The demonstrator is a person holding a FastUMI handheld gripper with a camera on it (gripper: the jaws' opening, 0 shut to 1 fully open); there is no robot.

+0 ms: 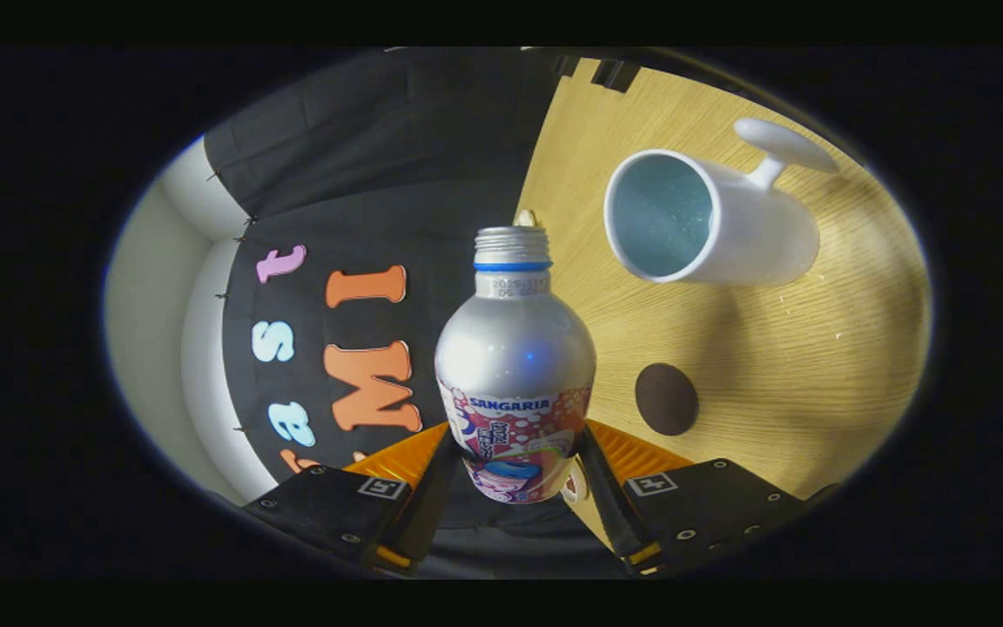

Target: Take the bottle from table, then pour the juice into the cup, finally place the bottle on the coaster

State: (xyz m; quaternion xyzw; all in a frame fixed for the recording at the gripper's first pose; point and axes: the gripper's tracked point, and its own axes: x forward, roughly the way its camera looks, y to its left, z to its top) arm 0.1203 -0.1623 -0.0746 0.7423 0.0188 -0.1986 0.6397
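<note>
My gripper (514, 461) is shut on a silver bottle (514, 357) with a colourful label, both fingers pressed against its lower body. The bottle is uncapped, with a blue ring under its threaded neck, and it is lifted off the table. The whole view is rolled sideways, so the wooden table (771, 374) stands to the right of the bottle. Beyond the bottle's mouth and to its right is a white cup (710, 222) with a handle, its open mouth facing me and its inside looking bluish. A small round dark brown coaster (666, 399) lies on the table close to the right finger.
The table's edge runs just behind the bottle's neck, with the black cloth wall to the left of it. A pale wall or post (197, 348) shows further left. Bare wood lies between the coaster and the cup.
</note>
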